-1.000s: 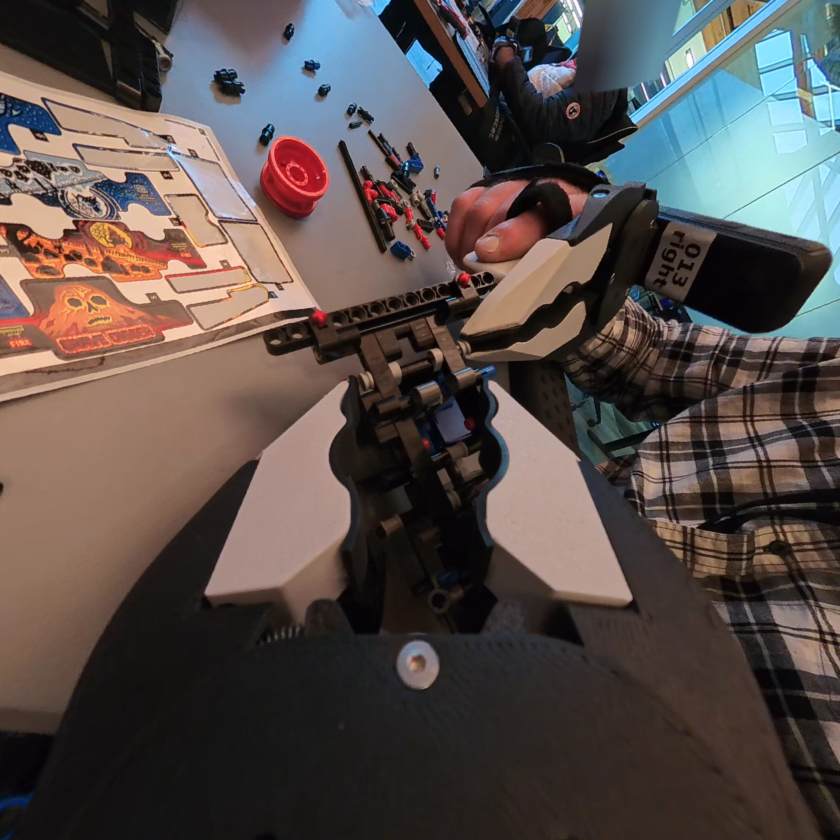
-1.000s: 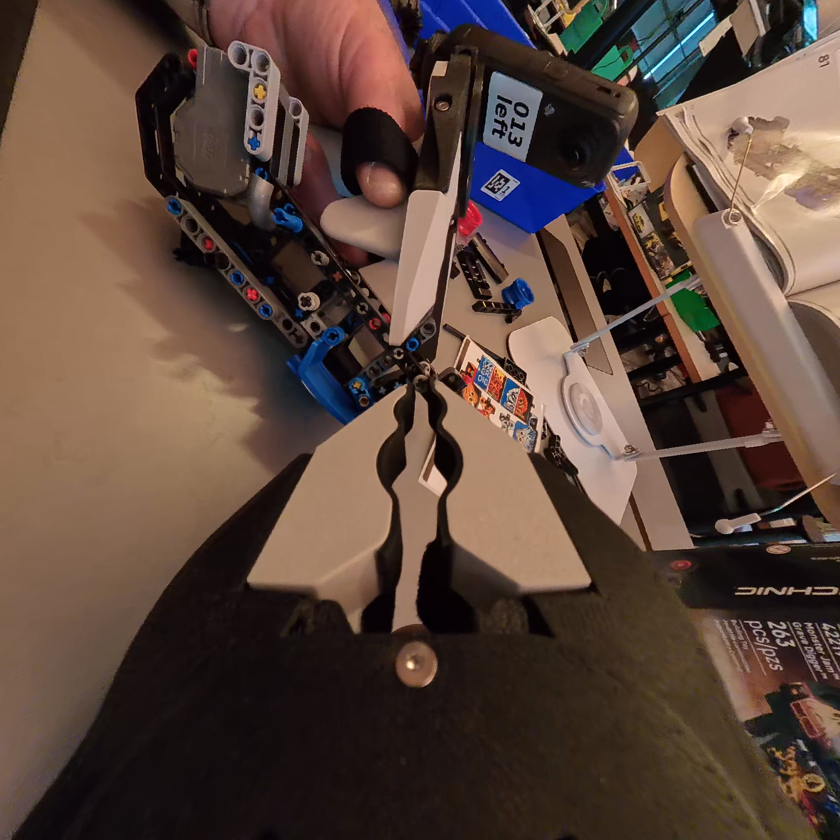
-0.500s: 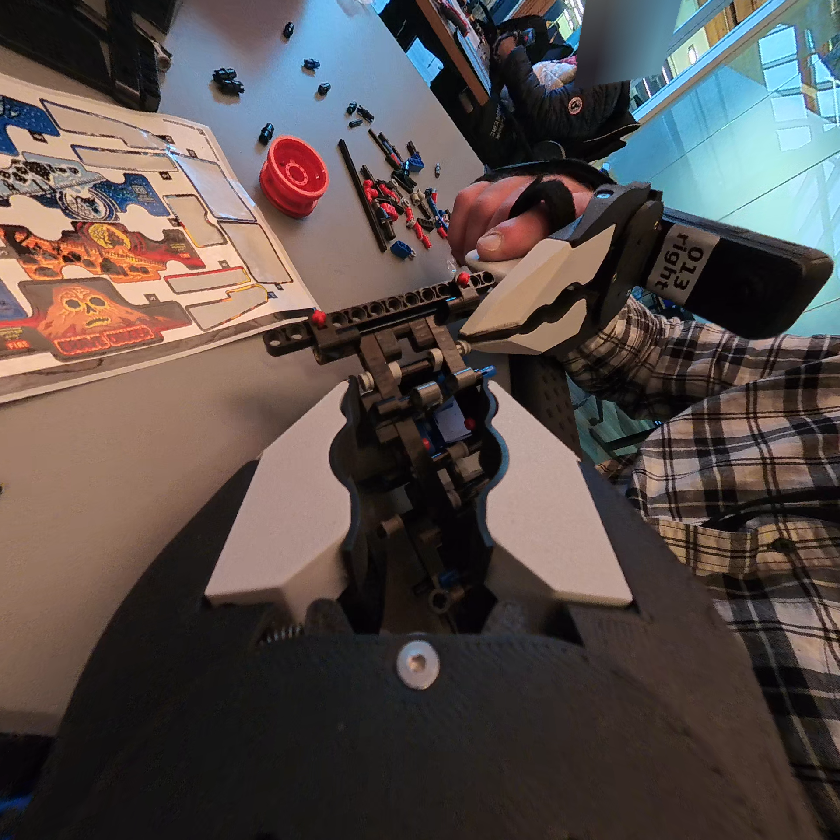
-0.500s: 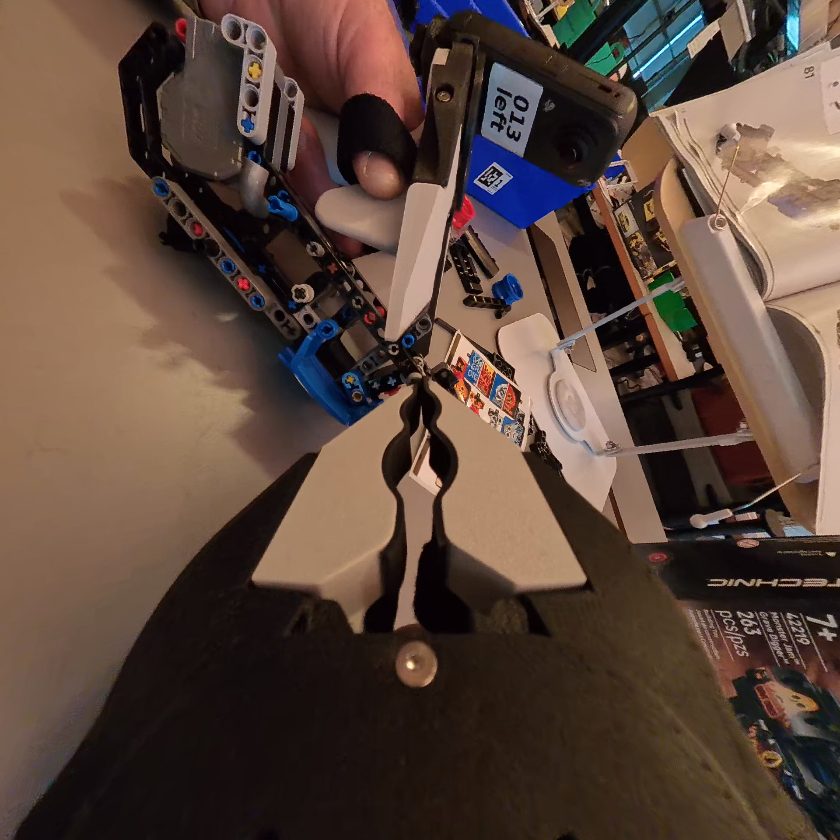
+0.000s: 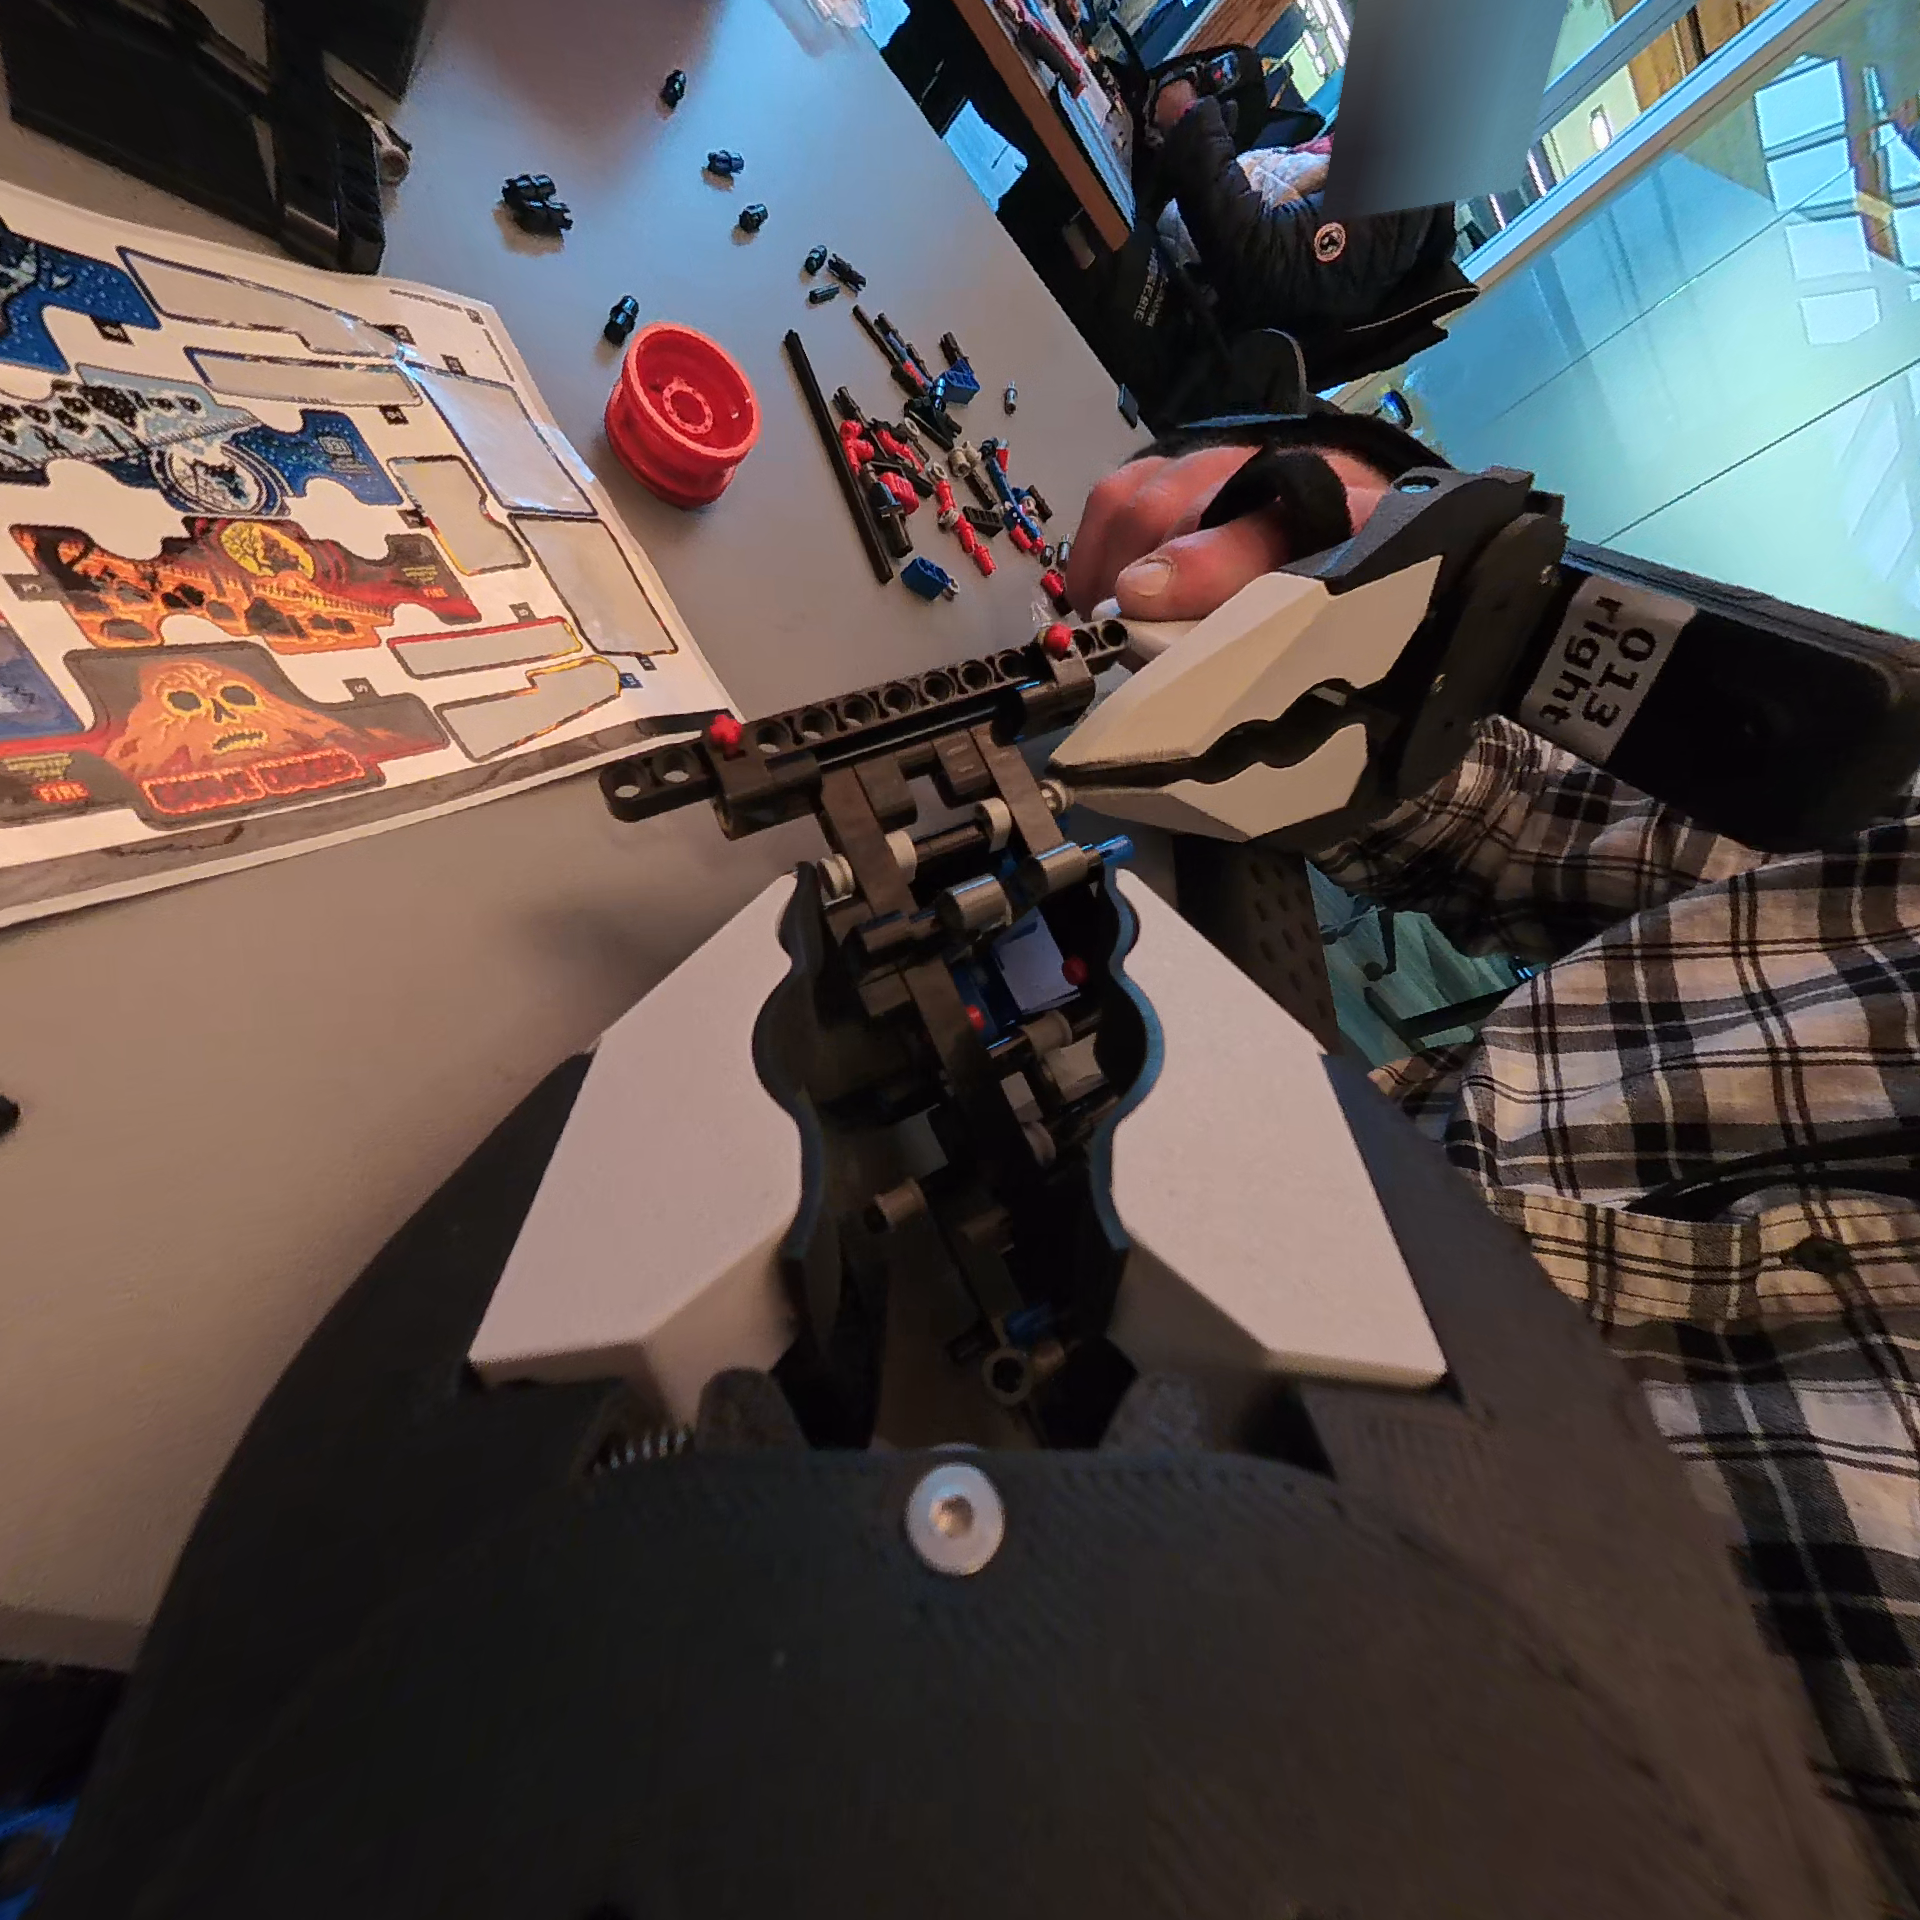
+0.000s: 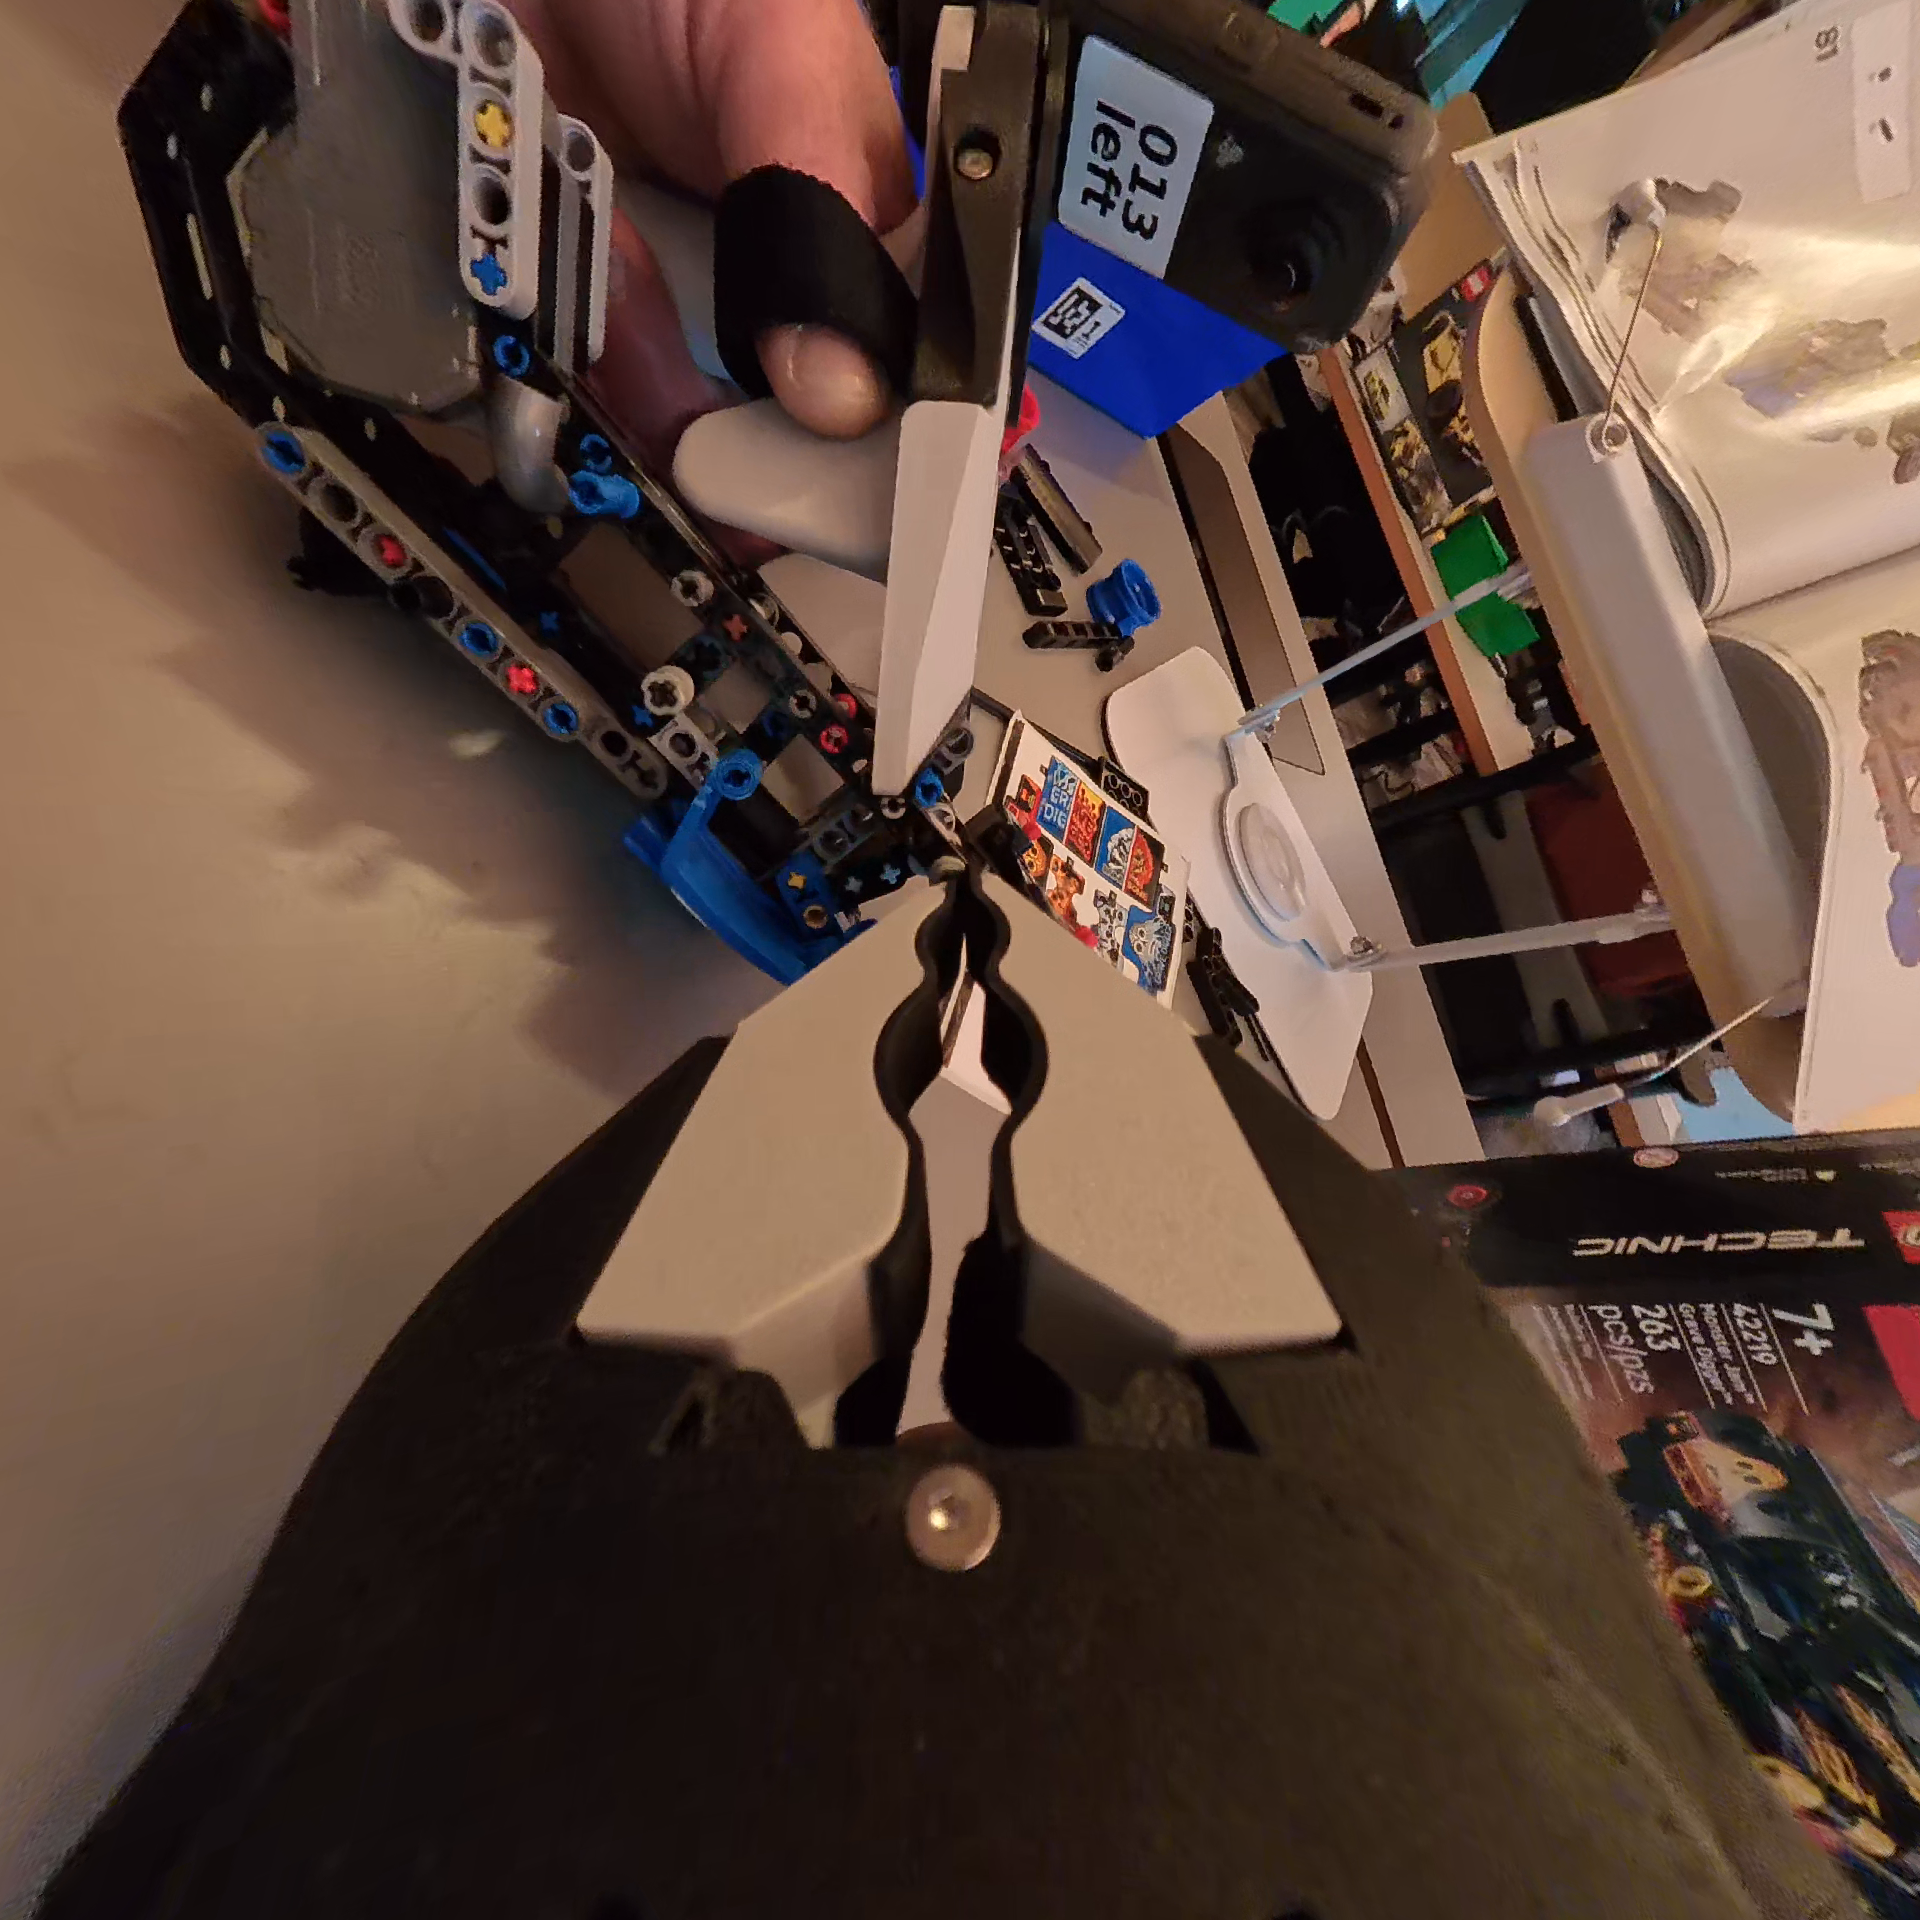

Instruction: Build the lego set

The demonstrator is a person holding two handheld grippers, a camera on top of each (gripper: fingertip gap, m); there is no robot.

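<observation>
My left gripper [image 5: 956, 894] is shut on a black and grey lego chassis [image 5: 935, 810] with blue and red pins, and holds it above the grey table [image 5: 260, 1091]. A long black beam [image 5: 862, 717] crosses its far end. My right gripper [image 5: 1060, 774] comes in from the right, shut, with its tips against a small light grey pin end at the chassis side. In the right wrist view my right gripper [image 6: 956, 883] touches the chassis [image 6: 520, 623] next to its blue part [image 6: 707, 862]. A finger [image 6: 935, 582] of the left gripper shows edge-on there.
A sticker sheet [image 5: 260, 582], a red wheel hub [image 5: 681, 416] and several small loose parts [image 5: 935, 488] lie on the table beyond the chassis. The set's box [image 6: 1714, 1455], an instruction booklet on a stand [image 6: 1766, 312] and a blue bin [image 6: 1132, 343] are to the right. A plaid sleeve [image 5: 1662, 1039] is behind the right gripper. Less than 4 cm separates the two grippers' tips. The red wheel hub [image 5: 681, 416] is about equally far from each gripper, around 12 cm.
In the right wrist view the chassis and the left gripper have shifted slightly up and nearer. Both grippers keep the same hold and contact.
</observation>
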